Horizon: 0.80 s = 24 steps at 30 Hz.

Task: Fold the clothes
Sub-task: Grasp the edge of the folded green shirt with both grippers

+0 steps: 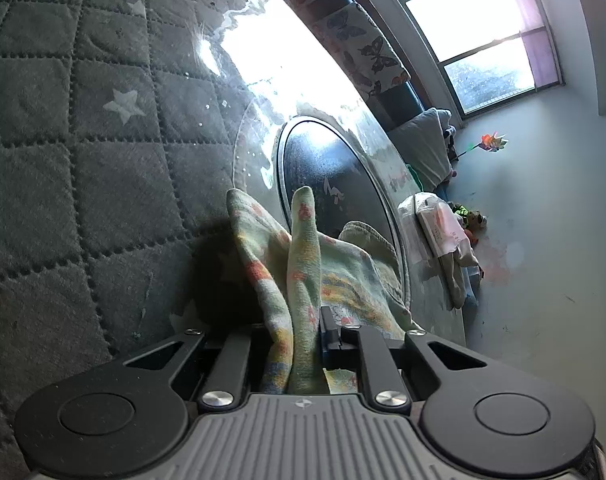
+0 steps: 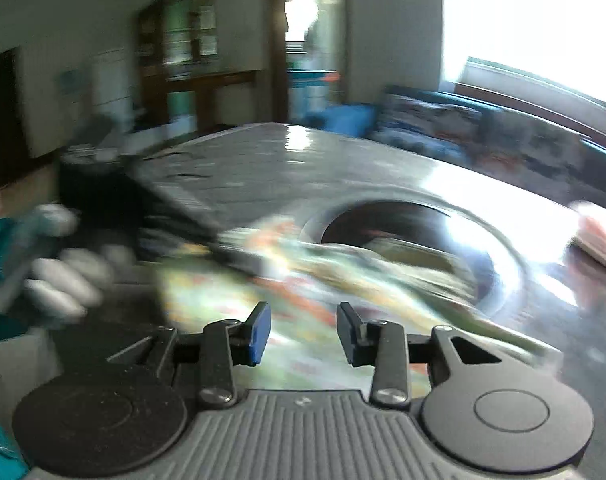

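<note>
A pale green garment (image 1: 303, 272) with orange and yellow print lies crumpled where the grey quilted mat (image 1: 83, 160) meets the glossy tabletop (image 1: 263, 80). My left gripper (image 1: 303, 332) is shut on a raised fold of it, and cloth bunches up between the jaws. The right wrist view is blurred. In it the same garment (image 2: 287, 280) spreads just beyond my right gripper (image 2: 303, 332), which stands open, its blue pads (image 2: 259, 332) apart with nothing pinched. A gloved hand (image 2: 63, 280) with a teal sleeve shows at the left.
A round dark inset (image 1: 335, 184) sits in the tabletop behind the garment. A plastic-wrapped packet on folded cloth (image 1: 439, 224) lies at the table's far end. A sofa with butterfly cushions (image 1: 363, 40) runs under the window (image 1: 483, 40).
</note>
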Each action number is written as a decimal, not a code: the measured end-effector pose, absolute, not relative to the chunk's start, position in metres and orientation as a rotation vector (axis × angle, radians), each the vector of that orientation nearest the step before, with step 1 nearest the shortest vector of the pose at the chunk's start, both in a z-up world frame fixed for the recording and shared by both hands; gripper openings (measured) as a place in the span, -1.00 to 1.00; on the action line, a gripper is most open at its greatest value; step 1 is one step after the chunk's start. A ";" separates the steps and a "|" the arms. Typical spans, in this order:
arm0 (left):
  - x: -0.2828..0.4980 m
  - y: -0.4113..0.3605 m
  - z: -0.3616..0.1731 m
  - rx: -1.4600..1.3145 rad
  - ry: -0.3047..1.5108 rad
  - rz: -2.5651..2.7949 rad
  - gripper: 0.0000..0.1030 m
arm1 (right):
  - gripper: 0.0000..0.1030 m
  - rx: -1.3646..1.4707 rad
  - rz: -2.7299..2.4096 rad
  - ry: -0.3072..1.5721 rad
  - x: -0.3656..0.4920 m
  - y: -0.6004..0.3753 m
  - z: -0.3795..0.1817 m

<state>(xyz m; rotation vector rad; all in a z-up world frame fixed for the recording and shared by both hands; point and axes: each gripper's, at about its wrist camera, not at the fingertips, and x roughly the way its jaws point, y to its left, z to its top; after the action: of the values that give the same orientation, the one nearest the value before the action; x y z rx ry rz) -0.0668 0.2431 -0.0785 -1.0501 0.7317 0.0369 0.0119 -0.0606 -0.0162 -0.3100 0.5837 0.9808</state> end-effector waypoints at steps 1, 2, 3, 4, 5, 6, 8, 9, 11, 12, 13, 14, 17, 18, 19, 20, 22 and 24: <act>-0.067 0.242 -0.078 -1.046 0.730 0.038 -0.71 | -0.28 -0.289 0.926 0.595 0.022 -0.071 -0.018; -0.067 0.241 -0.078 -1.039 0.728 0.039 -0.71 | -0.27 -0.264 0.875 0.606 0.032 -0.082 -0.020; -0.067 0.240 -0.078 -1.033 0.726 0.040 -0.71 | -0.25 -0.243 0.825 0.612 0.042 -0.093 -0.022; -0.067 0.239 -0.077 -1.029 0.725 0.042 -0.71 | -0.25 -0.229 0.772 0.614 0.050 -0.103 -0.024; -0.067 0.239 -0.077 -1.025 0.725 0.043 -0.71 | -0.24 -0.210 0.726 0.622 0.058 -0.113 -0.027; -0.067 0.238 -0.077 -1.021 0.724 0.045 -0.71 | -0.24 -0.183 0.693 0.638 0.067 -0.121 -0.030; -0.065 0.236 -0.075 -1.011 0.724 0.047 -0.71 | -0.24 -0.128 0.649 0.673 0.084 -0.134 -0.038; -0.065 0.236 -0.075 -1.007 0.725 0.049 -0.71 | -0.24 -0.108 0.636 0.688 0.091 -0.138 -0.040; -0.065 0.235 -0.074 -1.002 0.725 0.052 -0.71 | -0.24 -0.072 0.615 0.710 0.101 -0.144 -0.045; -0.065 0.235 -0.074 -1.000 0.726 0.053 -0.71 | -0.24 -0.052 0.604 0.721 0.106 -0.147 -0.050; -0.065 0.235 -0.074 -0.999 0.725 0.053 -0.71 | -0.24 -0.037 0.595 0.727 0.110 -0.148 -0.053; -0.065 0.234 -0.074 -0.998 0.725 0.053 -0.71 | -0.24 -0.023 0.587 0.735 0.112 -0.149 -0.057; -0.064 0.233 -0.074 -0.992 0.726 0.053 -0.71 | -0.24 0.019 0.580 0.756 0.116 -0.153 -0.063; -0.064 0.233 -0.073 -0.989 0.727 0.053 -0.71 | -0.24 0.026 0.580 0.756 0.117 -0.153 -0.064; -0.063 0.233 -0.073 -0.988 0.727 0.053 -0.71 | -0.23 0.028 0.581 0.755 0.117 -0.153 -0.064; -0.063 0.233 -0.073 -0.987 0.727 0.053 -0.71 | -0.24 0.030 0.584 0.755 0.117 -0.152 -0.064; -0.064 0.233 -0.074 -0.983 0.728 0.051 -0.71 | -0.38 0.028 0.592 0.758 0.115 -0.150 -0.064; -0.063 0.232 -0.073 -0.977 0.728 0.051 -0.71 | -0.51 0.030 0.600 0.764 0.115 -0.149 -0.063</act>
<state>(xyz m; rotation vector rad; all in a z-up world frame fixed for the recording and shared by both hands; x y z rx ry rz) -0.0630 0.2320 -0.0734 -0.9767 0.7276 0.0511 0.1151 -0.1486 -0.0633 0.0301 0.7641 0.5995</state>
